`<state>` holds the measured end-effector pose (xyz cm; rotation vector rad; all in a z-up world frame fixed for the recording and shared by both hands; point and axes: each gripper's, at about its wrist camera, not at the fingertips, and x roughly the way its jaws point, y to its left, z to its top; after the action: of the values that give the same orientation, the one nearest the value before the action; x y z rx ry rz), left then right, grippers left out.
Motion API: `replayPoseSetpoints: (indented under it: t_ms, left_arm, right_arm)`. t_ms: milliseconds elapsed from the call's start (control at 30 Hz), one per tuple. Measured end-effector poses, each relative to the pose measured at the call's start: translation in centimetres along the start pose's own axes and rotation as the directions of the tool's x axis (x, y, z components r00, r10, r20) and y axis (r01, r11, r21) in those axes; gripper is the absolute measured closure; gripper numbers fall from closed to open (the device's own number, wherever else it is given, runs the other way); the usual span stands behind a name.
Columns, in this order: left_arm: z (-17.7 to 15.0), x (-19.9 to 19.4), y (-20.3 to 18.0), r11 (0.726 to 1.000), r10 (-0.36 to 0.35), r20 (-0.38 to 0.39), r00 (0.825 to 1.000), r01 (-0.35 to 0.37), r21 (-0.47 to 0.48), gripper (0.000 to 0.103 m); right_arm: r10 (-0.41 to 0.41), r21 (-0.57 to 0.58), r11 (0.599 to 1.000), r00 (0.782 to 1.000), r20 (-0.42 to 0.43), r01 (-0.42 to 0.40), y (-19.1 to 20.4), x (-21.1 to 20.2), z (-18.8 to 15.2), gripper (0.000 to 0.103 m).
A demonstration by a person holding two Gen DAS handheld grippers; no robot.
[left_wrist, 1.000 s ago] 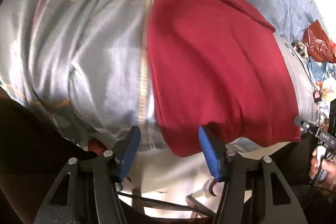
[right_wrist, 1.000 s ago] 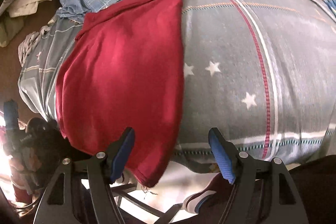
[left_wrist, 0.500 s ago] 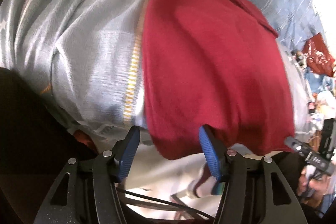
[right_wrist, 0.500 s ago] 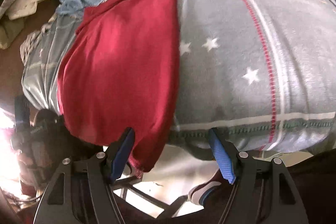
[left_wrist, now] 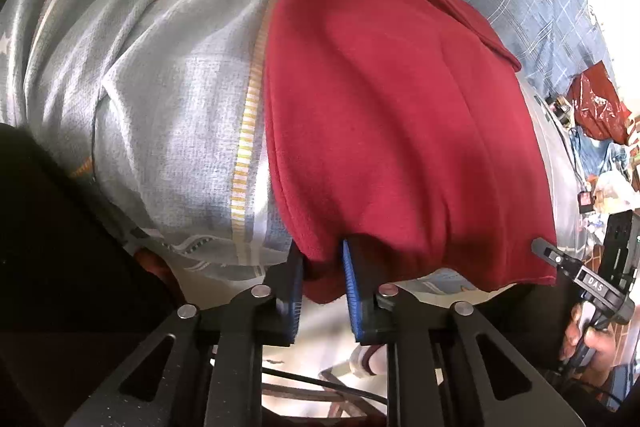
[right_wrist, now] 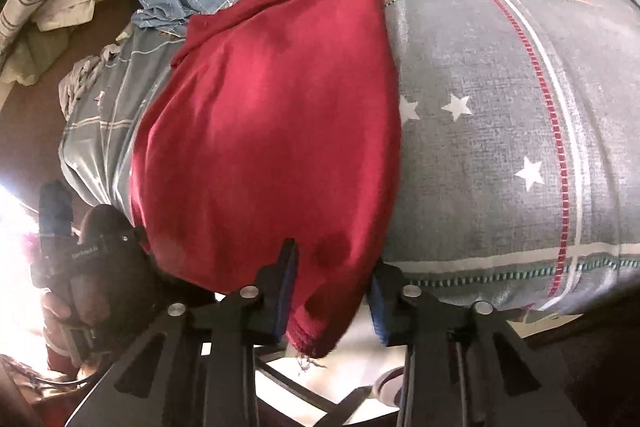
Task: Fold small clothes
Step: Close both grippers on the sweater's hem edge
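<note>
Left gripper (left_wrist: 322, 281) pinches the near-left corner of the red garment (left_wrist: 392, 115) spread on the grey bedsheet (left_wrist: 160, 99), right gripper (right_wrist: 330, 289) clamped on its near-right corner at the bed's edge.

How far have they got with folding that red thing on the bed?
Barely started. Done: the red garment lies spread fairly flat on the grey star-print bedding, its near hem hanging over the edge. In hand: the left gripper and right gripper have each closed around a near corner of that hem. Left: no fold shows yet, so lifting the hem over and every later fold remain.
</note>
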<state>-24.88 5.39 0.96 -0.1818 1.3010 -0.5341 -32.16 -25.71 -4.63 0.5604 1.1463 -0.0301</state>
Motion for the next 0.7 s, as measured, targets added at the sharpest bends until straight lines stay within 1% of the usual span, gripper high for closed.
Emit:
replayPoseSetpoints:
  t_ms: [33,67,133,167,200,267,367,533,600,700]
  left_arm:
    - [0.0,-0.2,0.0,1.000,-0.003,0.006,1.000,0.003,-0.008,0.095]
    - [-0.1,-0.6,0.0,1.000,-0.008,0.015,1.000,0.008,-0.011,0.095]
    - [-0.2,-1.5,0.0,1.000,-0.016,0.027,1.000,0.016,-0.001,0.096]
    - [-0.4,-1.9,-0.1,1.000,-0.017,0.032,0.999,0.017,0.004,0.096]
    - [-0.5,-2.1,-0.1,1.000,-0.021,0.036,0.999,0.021,0.009,0.096]
    - [-0.7,-3.0,-0.1,0.999,-0.031,0.046,0.998,0.030,0.019,0.096]
    - [-0.9,-4.5,0.2,0.999,-0.038,0.064,0.997,0.036,0.030,0.096]
    - [-0.8,-6.5,1.7,1.000,-0.020,0.098,0.995,0.020,-0.003,0.096]
    - [-0.7,-6.7,1.8,1.000,-0.006,0.108,0.994,0.010,-0.029,0.096]
    - [-0.8,-6.7,1.5,1.000,-0.007,0.105,0.994,0.010,-0.025,0.096]
  right_arm:
    - [-0.008,-0.009,1.000,1.000,-0.002,0.008,0.2,0.0,0.0,0.068]
    - [-0.016,-0.017,1.000,1.000,-0.003,0.016,0.4,0.1,0.0,0.068]
    - [-0.019,-0.033,0.999,1.000,-0.006,0.018,0.9,0.0,0.0,0.077]
    - [-0.013,-0.040,0.999,1.000,-0.005,0.013,1.2,-0.1,0.0,0.086]
    - [-0.016,-0.047,0.999,1.000,-0.002,0.016,1.4,-0.1,0.0,0.090]
    - [-0.015,-0.057,0.998,1.000,0.009,0.016,1.7,-0.4,-0.1,0.091]
    - [0.006,-0.043,0.999,1.000,0.025,-0.005,1.5,-1.1,0.1,0.093]
    - [0.040,-0.044,0.998,0.999,0.023,-0.039,1.5,-1.7,0.8,0.094]
    - [0.048,-0.055,0.997,0.999,0.018,-0.047,1.5,-1.9,1.0,0.094]
    - [0.057,-0.067,0.996,0.998,0.001,-0.057,1.6,-1.7,1.3,0.094]
